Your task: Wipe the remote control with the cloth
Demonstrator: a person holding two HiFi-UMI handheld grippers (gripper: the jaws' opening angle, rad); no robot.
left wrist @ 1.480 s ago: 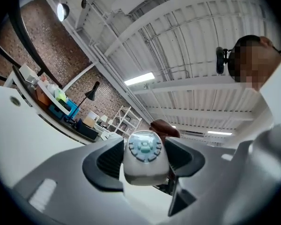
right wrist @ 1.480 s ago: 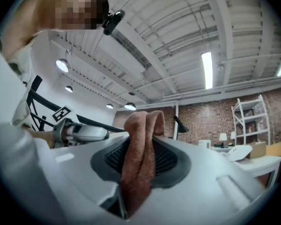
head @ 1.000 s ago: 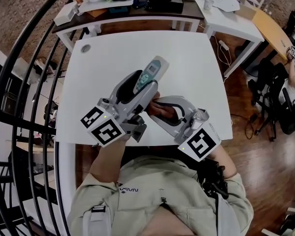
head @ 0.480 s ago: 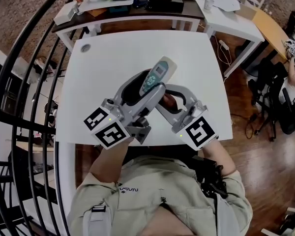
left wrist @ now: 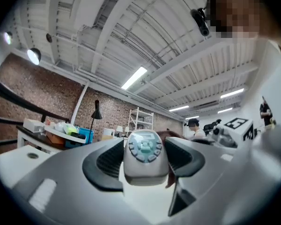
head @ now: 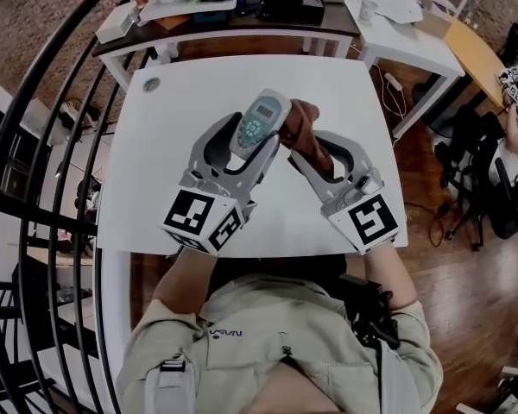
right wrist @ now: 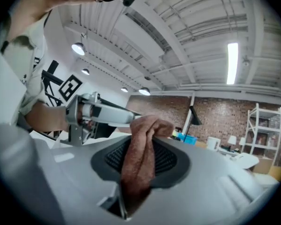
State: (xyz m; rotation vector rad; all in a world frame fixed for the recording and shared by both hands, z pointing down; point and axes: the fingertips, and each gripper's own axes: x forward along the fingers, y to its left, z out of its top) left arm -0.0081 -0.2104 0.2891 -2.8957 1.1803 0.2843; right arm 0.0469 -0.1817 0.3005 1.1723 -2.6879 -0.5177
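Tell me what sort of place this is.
Probably a loft-style office or lab workspace: brick walls, strip lights under an exposed ceiling, and white work tables on a wood floor.

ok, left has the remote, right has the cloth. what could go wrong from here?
1. The left gripper clamps the remote by its lower part only, with its upper end sticking out past the jaws. A sideways push from the cloth could lever it loose and drop it on the table.
2. The right gripper holds the cloth as a narrow bunch, with only a small wad past the jaws. Bare jaw tips might scrape the remote, or the cloth may pull out.
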